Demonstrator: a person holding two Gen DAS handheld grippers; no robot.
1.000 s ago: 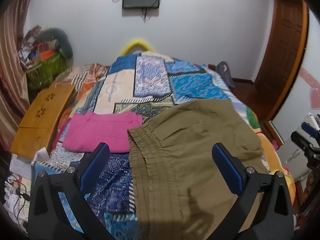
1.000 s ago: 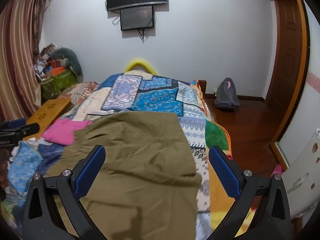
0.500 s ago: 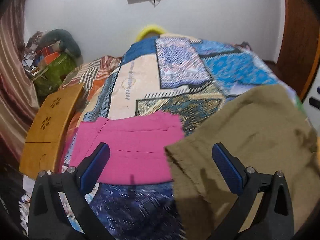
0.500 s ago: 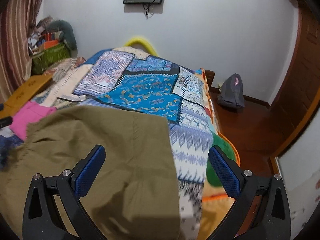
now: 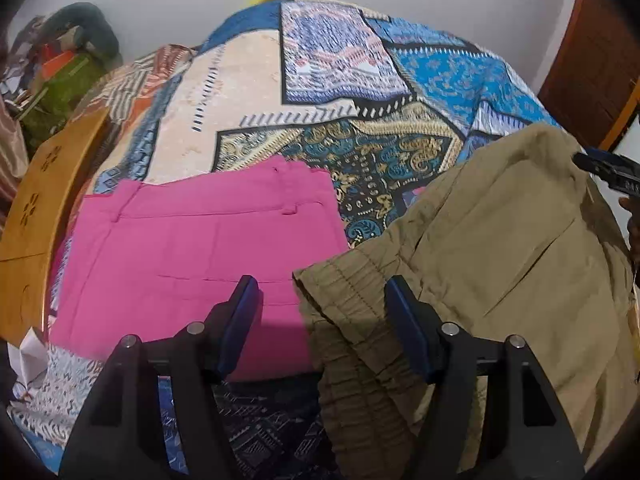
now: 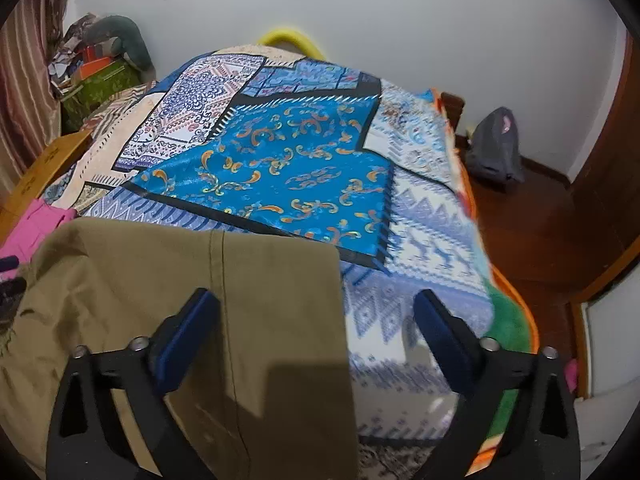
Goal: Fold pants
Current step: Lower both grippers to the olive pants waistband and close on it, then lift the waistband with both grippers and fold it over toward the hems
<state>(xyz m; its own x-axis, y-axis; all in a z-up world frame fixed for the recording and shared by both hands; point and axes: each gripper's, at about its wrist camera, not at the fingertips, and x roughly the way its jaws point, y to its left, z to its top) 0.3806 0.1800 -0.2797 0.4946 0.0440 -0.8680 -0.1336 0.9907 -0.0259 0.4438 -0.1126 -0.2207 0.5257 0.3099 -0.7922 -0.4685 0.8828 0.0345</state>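
Olive-green pants (image 5: 500,264) lie on the patchwork bedspread (image 5: 328,92), the gathered waistband corner (image 5: 320,280) toward the left wrist camera. My left gripper (image 5: 320,308) is open, half closed in, with that waistband corner between its fingers. In the right wrist view the pants (image 6: 180,280) lie at lower left, their far right corner at mid-frame. My right gripper (image 6: 316,320) is open wide around that corner and right edge. Neither gripper grips cloth.
Folded pink pants (image 5: 200,248) lie left of the olive ones. A wooden lap table (image 5: 36,208) sits at the bed's left edge. Piled clutter (image 6: 96,60) stands by the curtain. A grey backpack (image 6: 494,148) sits on the floor right of the bed.
Both grippers have moved forward and down toward the pants. The left gripper's jaws have narrowed around the waistband corner. The right gripper now straddles the far right corner.
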